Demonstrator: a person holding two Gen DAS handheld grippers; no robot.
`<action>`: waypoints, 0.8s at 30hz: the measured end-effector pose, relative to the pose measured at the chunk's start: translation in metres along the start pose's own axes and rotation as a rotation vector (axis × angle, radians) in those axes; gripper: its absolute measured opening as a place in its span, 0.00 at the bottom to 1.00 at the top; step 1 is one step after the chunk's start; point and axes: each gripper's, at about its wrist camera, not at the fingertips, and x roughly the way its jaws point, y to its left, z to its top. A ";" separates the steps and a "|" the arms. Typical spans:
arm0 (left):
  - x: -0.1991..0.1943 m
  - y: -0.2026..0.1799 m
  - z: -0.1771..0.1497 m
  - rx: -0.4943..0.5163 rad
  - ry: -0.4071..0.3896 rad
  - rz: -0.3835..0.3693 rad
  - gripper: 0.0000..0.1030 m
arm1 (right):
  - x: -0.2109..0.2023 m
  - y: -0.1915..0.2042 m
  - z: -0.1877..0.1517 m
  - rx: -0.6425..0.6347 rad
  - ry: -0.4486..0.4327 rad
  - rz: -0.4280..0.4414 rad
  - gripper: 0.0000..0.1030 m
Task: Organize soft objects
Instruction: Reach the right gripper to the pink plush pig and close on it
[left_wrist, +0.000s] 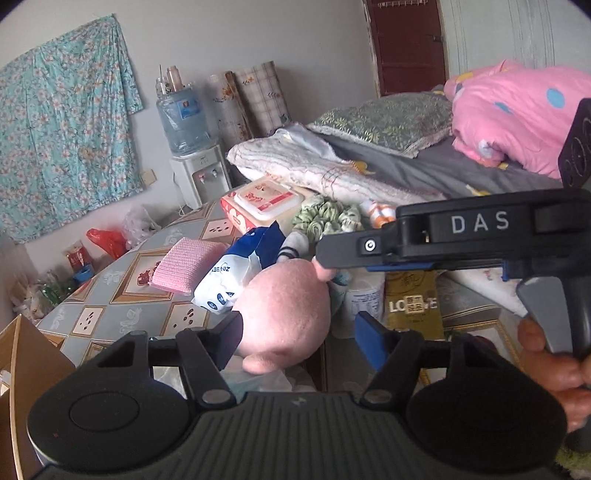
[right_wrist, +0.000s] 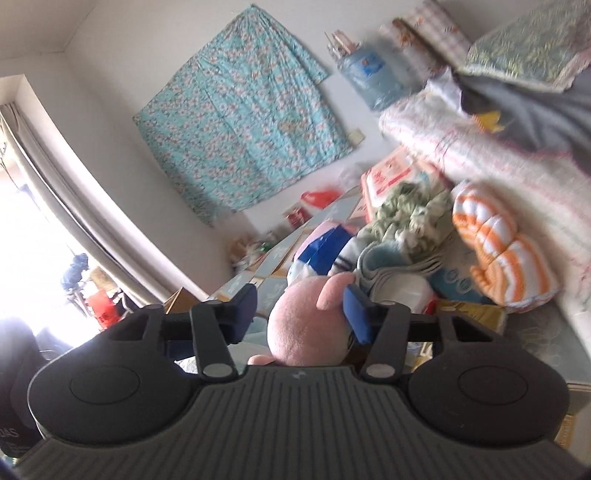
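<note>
I see a round pink plush toy (left_wrist: 284, 314) lying at the tabletop's (left_wrist: 110, 291) near edge, against a blue-white packet (left_wrist: 236, 273), small ear poking up.

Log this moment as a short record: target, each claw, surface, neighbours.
target: pink plush toy, between the fingers of both claws
left claw: open, one finger on each side of the plush
right claw: open, one finger against the plush's small nub, the other clear
surface: table with tile-patterned cover
neighbours: folded pink cloth, blue-and-white pack, green ruffled fabric
</note>
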 end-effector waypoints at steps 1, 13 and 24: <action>0.005 0.000 0.001 0.004 0.010 0.010 0.67 | 0.004 -0.003 -0.002 0.008 0.009 0.006 0.43; 0.041 -0.001 0.004 0.010 0.074 0.080 0.59 | 0.024 -0.023 -0.005 0.079 0.060 0.056 0.36; 0.015 0.009 0.013 -0.091 -0.001 0.047 0.51 | 0.004 -0.023 -0.004 0.146 0.022 0.136 0.37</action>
